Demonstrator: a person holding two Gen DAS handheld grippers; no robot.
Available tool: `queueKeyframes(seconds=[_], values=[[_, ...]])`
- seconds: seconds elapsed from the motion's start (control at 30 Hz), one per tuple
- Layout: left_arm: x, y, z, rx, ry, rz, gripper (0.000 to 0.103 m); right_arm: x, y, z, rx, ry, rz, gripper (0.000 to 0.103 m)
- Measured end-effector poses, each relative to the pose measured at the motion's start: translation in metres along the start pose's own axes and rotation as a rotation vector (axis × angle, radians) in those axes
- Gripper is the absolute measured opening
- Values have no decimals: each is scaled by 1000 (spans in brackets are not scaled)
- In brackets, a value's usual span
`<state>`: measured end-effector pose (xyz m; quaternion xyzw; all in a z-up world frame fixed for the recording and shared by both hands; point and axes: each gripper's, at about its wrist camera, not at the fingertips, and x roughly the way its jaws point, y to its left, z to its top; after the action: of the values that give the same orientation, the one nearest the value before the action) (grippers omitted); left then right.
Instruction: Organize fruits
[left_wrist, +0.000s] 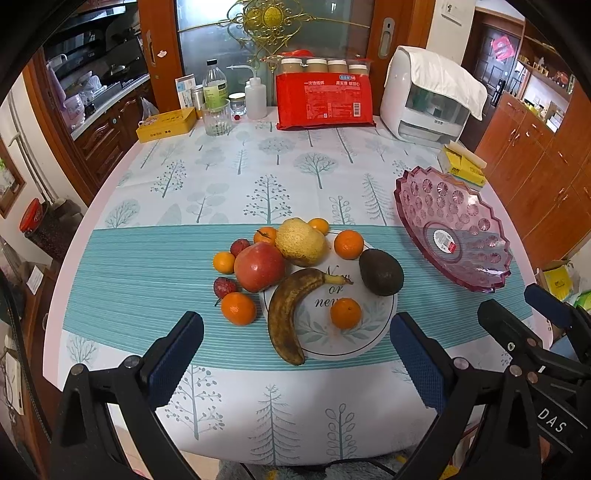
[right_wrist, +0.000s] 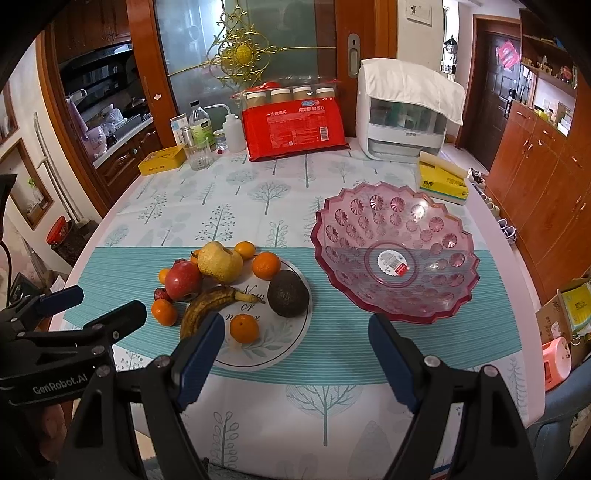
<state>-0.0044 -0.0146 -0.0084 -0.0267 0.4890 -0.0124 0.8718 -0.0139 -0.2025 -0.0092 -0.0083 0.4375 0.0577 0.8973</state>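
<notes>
Both grippers are hanging over the near edge of the worktop (left_wrist: 332, 406) with fingers spread wide and nothing in them. The left gripper (left_wrist: 295, 350) is pointing pretty much straight at the fruit pile, while the right gripper (right_wrist: 295, 354) is sitting with the pile off to its left and the pink bowl (right_wrist: 436, 295) ahead and a bit right, empty apart from a sticker.

The fruit is sitting on and around a round printed mat (left_wrist: 369, 332), left of the bowl and clearly apart from it. The banana (left_wrist: 288, 314) is nearest the left fingers, and its long axis is running roughly away from them, stem end far and curling right toward the avocado (left_wrist: 381, 272). A loose orange (left_wrist: 345, 313) is lying just right of the banana. Apple (left_wrist: 259, 266), pear (left_wrist: 301, 242) and more oranges are bunching up behind.

My guess: nothing's sorted yet, and the left hand is closer for a first grab. Fingers would be straddling the banana across its width as they're lined up now.
</notes>
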Motion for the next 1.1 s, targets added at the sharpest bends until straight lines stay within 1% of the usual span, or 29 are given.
queueKeyframes(seconds=[0.17,0.4,0.7,0.93,1.1], values=[[-1,-2,0,1,1,3,101,1,-2,-1,1,-3,6,81],[0,-10,-5,-10,-4,19,100,6,-9,-4,-17,5,35,81],[-4,-14,-11,-11,2,33,100,2,-13,-5,-10,7,53,81],[-12,-15,-13,8,-8,51,100,-2,-13,-6,-5,-2,62,81],[-16,-15,-8,27,-21,44,100,-5,-13,-3,3,-9,54,81]])
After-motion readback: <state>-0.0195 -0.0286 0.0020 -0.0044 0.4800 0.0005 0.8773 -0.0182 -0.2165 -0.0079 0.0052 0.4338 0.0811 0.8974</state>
